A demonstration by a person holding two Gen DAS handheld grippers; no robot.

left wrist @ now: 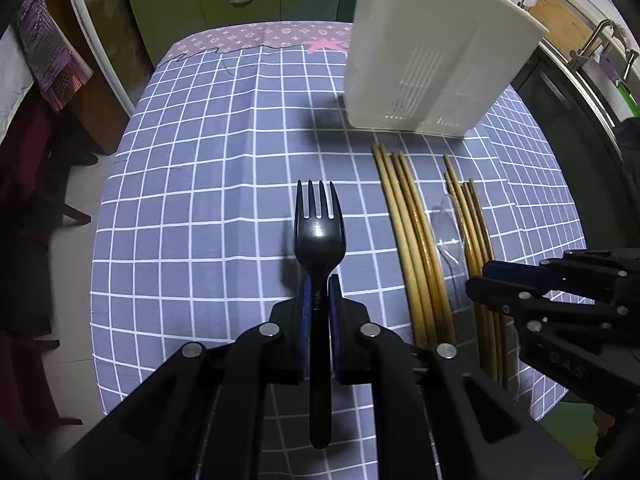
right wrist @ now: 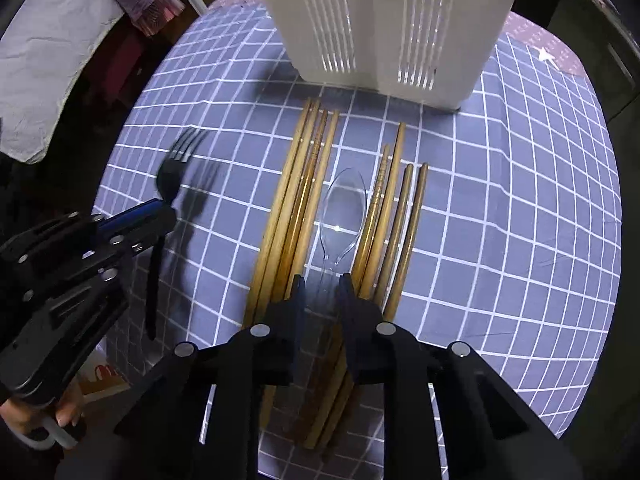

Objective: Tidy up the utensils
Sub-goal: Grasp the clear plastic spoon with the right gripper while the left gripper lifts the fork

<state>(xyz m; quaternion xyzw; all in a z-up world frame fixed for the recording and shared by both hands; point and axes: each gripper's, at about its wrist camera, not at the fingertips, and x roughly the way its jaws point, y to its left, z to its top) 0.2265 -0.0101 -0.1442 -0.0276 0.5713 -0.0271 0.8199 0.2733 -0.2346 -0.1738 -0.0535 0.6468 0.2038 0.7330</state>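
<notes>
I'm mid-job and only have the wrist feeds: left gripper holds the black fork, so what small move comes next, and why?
Probably carry the black plastic fork forward and up toward the white slotted utensil holder. The left gripper is already shut on its handle and the fork is off the checked tablecloth, while the right gripper is open around the clear plastic spoon, not yet gripping.

Your table (right wrist: 520, 208) wears a purple cloth with white squares, and on it you have a white holder (right wrist: 384, 20) standing near the far edge, two bunches of wooden chopsticks (right wrist: 296, 208) in front of it, and a clear spoon (right wrist: 344, 208) lying between them.
</notes>
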